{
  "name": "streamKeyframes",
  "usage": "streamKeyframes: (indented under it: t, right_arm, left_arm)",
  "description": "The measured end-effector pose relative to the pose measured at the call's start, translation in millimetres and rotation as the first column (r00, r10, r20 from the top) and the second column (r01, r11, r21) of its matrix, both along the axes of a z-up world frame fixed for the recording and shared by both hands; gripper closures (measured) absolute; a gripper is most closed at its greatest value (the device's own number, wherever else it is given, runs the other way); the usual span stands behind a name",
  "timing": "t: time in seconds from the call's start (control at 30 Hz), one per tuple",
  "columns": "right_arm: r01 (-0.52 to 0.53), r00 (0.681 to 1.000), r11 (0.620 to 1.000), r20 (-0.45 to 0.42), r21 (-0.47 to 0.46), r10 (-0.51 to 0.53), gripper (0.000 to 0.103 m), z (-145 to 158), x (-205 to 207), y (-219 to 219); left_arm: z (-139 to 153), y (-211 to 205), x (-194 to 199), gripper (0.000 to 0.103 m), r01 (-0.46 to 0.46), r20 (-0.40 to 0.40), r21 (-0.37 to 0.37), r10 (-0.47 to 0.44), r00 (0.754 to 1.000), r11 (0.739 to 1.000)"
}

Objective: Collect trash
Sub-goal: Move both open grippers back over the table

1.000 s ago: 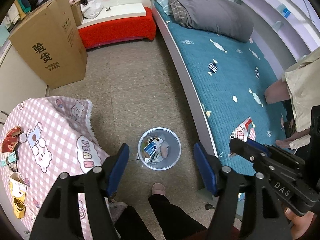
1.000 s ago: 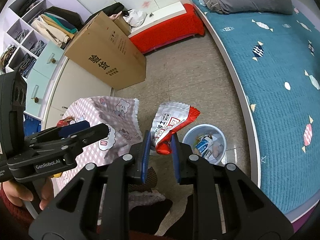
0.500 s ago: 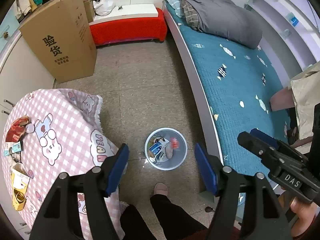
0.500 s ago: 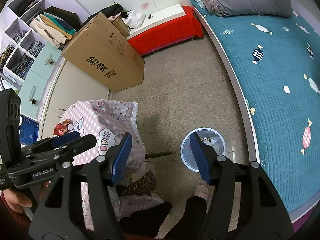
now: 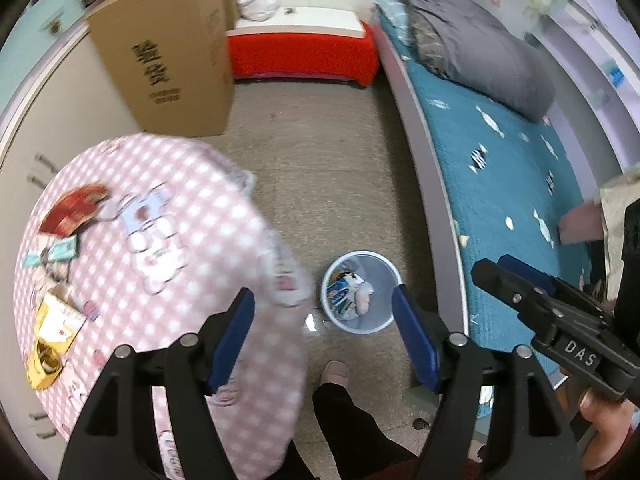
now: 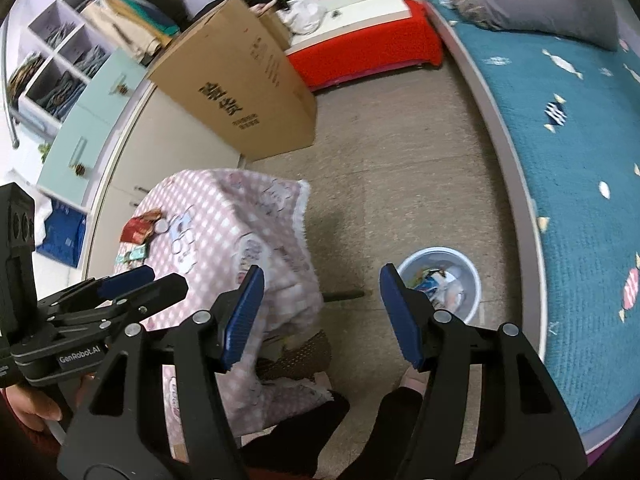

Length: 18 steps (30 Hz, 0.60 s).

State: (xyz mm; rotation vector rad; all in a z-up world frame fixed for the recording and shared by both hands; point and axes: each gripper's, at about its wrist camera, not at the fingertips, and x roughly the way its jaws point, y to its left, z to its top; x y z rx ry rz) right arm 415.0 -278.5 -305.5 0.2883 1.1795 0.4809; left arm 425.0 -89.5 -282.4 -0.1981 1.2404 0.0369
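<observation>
**Wrapper dropped, both grippers swing toward the table**

Your right gripper [image 6: 322, 312] held a red-and-white wrapper a second ago; its jaws have since been opening and now stand apart with nothing between them. Your left gripper [image 5: 323, 336] has opened slightly further and is also empty. Both views have slid toward the table [image 5: 192, 184].

Between the left gripper's fingers you see the bin [image 5: 384, 320] on the floor, trash inside, beside the bed [image 5: 500, 168]. The right wrist view has the bin [image 6: 474, 280] just past its right finger.

Only the left view shows the yellow packet [image 5: 52, 344] near the table's edge; the red wrapper [image 5: 74, 212] and small teal packets [image 5: 60, 250] appear in both. Only the right view shows the shelves [image 6: 60, 60].

Writing: "DAS" on the right gripper's body in the left view, "GenRobot.AI" on the left gripper's body in the right view. The box [image 6: 240, 92] carries printed Chinese characters.
</observation>
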Motion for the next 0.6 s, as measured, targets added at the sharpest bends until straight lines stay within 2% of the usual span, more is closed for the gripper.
streamKeyframes:
  t: [0.2,0.43,0.6]
  right_arm:
    - [-0.067,0.998,0.998,-0.005,-0.014,0.067,0.043,-1.9,-8.8,74.6]
    - [-0.174,0.985,0.984,0.007,-0.032,0.174,0.043,-6.7,-23.8,188.9]
    - [-0.236,0.971,0.970,0.032,-0.066,0.238,0.042,-11.6,-26.4,262.2]
  left_arm:
    - [-1.6,93.6,-27.3,0.033,-0.123,0.015,-0.017,0.124,0.992,0.992]
    - [-7.8,223.4,-62.8,0.033,-0.277,0.022,-0.024,0.277,0.961,0.961]
    - [-19.5,300.8,-78.6,0.033,-0.349,0.007,-0.018,0.349,0.937,0.937]
